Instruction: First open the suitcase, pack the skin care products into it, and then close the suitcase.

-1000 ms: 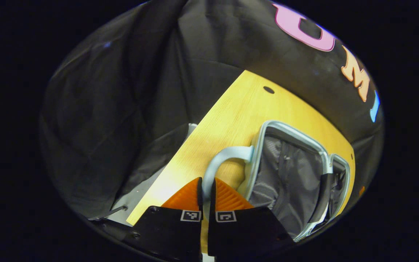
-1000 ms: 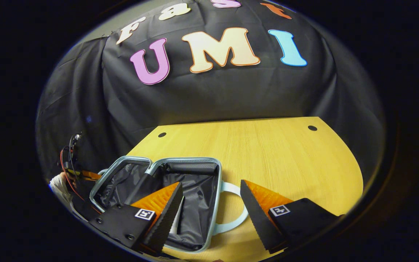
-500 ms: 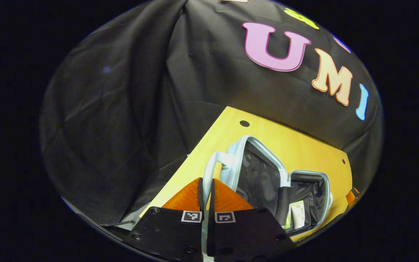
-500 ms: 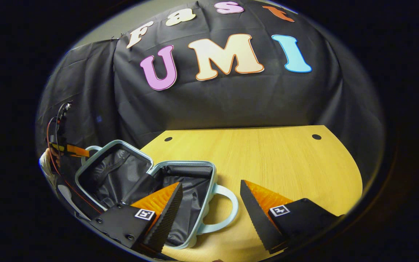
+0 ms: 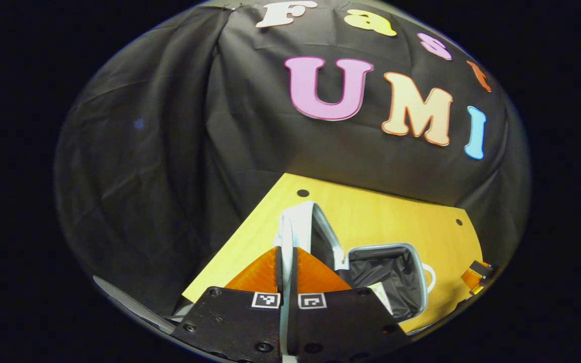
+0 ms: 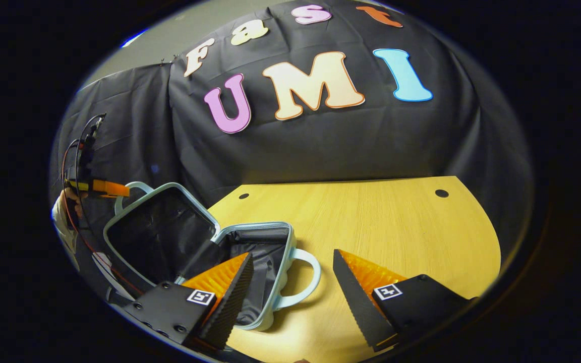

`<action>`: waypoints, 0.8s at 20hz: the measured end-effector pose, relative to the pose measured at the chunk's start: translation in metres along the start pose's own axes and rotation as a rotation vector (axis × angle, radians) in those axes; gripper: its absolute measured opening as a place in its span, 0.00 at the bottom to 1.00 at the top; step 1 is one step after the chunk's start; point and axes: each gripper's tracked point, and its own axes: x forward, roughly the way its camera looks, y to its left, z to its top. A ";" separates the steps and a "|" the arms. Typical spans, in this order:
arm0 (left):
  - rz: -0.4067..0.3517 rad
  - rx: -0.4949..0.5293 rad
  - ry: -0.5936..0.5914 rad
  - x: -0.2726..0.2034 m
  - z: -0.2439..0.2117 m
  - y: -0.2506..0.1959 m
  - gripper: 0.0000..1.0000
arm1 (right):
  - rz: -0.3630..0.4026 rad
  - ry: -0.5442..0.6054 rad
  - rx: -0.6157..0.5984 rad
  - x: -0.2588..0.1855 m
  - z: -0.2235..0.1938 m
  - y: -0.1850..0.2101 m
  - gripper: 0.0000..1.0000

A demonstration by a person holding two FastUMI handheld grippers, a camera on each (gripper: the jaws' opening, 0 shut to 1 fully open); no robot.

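L gripper (image 5: 286,262) had its jaws pinched nearly together on the pale handle (image 5: 285,237) of the suitcase lid (image 5: 315,227), both fingers pressing it, the handle strip running up between them. In the left gripper view the lid stood almost edge-on, tilted up off the table (image 5: 371,217). Just right of the lid lay the suitcase base (image 5: 386,275), open, w/ dark lining; a pale packet (image 5: 382,295) of some kind showed at its near edge, too small to tell more. A second handle (image 5: 429,278) stuck out from the base's far side. The other gripper's tip showed at the far right edge of that view.

R gripper (image 6: 290,282) had its jaws spread wide, gripping nothing, hovering over the table (image 6: 381,222) w/ one finger in front of the base (image 6: 257,252) and the other over bare wood. In the right gripper view the base's handle (image 6: 303,277) lay flat on the wood between the two fingers. The lid (image 6: 157,232) was raised at a steep angle from the base's left side, dark lining facing the camera, a dark strap running from lid down to base. At the lid's top left corner, L gripper (image 6: 114,189) clamped the lid's handle (image 6: 129,194), w/ a hand (image 6: 66,212) and wires behind it.

Table was yellow wood w/ small dark holes near the back corners, the black cloth wall behind.
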 end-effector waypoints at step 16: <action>-0.380 0.049 -0.075 -0.005 -0.023 -0.242 0.00 | -0.076 -0.059 0.009 -0.064 0.020 -0.094 0.98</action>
